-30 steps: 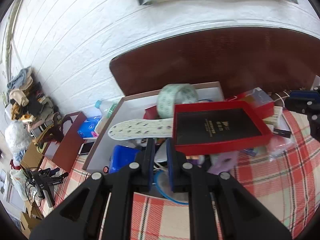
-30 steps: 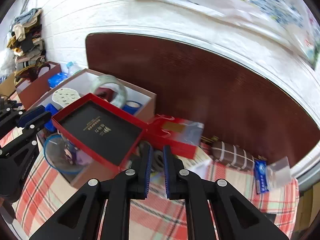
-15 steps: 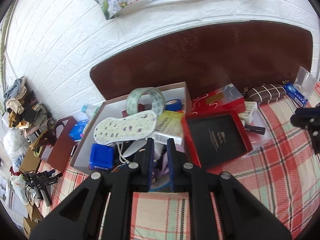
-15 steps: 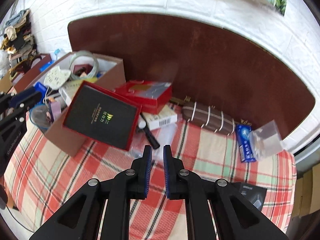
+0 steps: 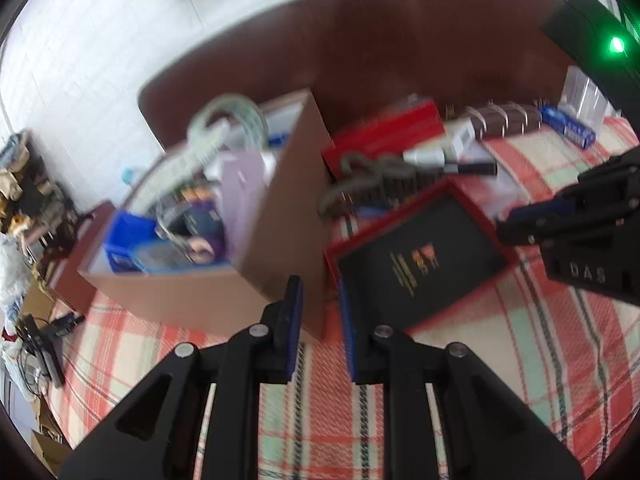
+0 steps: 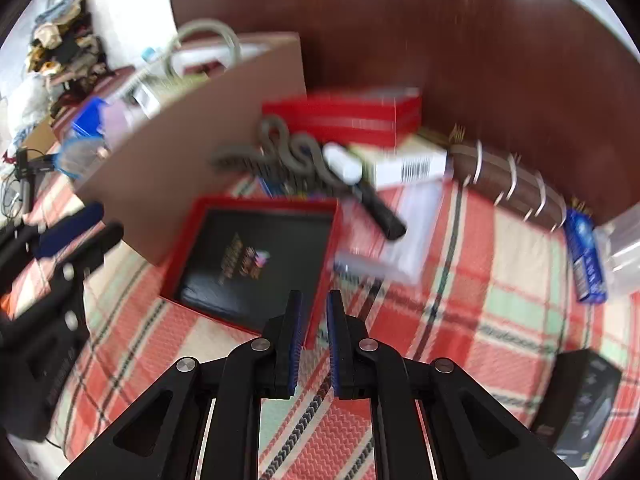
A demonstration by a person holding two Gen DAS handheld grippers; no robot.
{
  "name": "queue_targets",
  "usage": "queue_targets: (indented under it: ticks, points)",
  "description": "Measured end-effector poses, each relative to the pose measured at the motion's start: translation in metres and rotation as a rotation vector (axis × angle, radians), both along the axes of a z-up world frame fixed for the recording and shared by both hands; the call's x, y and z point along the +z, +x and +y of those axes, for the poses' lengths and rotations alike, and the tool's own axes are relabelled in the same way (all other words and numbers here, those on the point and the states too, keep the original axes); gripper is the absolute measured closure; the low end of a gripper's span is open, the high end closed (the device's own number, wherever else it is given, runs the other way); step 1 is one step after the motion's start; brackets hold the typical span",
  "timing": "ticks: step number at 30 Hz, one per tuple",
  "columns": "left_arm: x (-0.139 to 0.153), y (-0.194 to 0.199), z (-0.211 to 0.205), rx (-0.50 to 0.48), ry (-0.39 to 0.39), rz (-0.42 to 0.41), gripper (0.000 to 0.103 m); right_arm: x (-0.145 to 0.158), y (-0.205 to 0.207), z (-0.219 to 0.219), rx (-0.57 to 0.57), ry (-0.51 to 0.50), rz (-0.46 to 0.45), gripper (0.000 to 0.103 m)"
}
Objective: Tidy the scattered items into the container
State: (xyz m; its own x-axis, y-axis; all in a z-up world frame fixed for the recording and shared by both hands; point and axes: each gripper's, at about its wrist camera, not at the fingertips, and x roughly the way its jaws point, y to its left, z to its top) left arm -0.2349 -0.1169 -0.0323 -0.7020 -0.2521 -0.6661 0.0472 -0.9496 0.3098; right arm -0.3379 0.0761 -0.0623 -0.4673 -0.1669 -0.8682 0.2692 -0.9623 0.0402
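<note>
the red box lid (image 6: 256,256) looks light, stiff and thin-walled, so a pinch on its raised rim should lift it; it lies flat on the plaid bed cover (image 6: 500,300), black inside, against the brown cardboard box (image 5: 280,216). the left tongs (image 5: 320,328) are spreading with nothing between them, and the right tongs (image 6: 314,344) are pressed nearly together, empty.

Both wrist cameras look steeply down, close over the plaid cloth (image 5: 500,360). The left faces the brown box (image 5: 280,216) corner. Both share the red-rimmed black box (image 6: 256,256).
</note>
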Motion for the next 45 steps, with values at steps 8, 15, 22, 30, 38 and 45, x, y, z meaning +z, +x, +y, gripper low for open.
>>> queue_targets:
  ticks: [8,15,22,30,38,45]
  points:
    - [-0.033,-0.034,-0.02,0.127,0.147,-0.092,0.084,-0.018,-0.014,-0.007,-0.047,0.014,-0.035,0.095]
    - [-0.046,-0.059,-0.019,0.167,0.178,-0.078,0.084,-0.016,-0.01,-0.017,-0.036,0.052,-0.008,0.095]
    - [-0.049,-0.068,-0.021,0.181,0.213,-0.066,0.099,-0.014,-0.008,-0.017,-0.059,0.05,-0.015,0.096]
    - [-0.021,-0.062,-0.024,0.154,0.234,-0.02,0.1,-0.001,0.0,-0.013,-0.075,0.003,0.002,0.097]
    - [0.032,-0.035,-0.02,0.133,0.182,0.071,0.099,0.07,0.019,-0.021,-0.071,0.039,0.125,0.097]
    - [0.09,-0.023,-0.058,0.179,0.166,0.154,0.098,0.122,0.002,-0.059,-0.02,0.054,0.22,0.097]
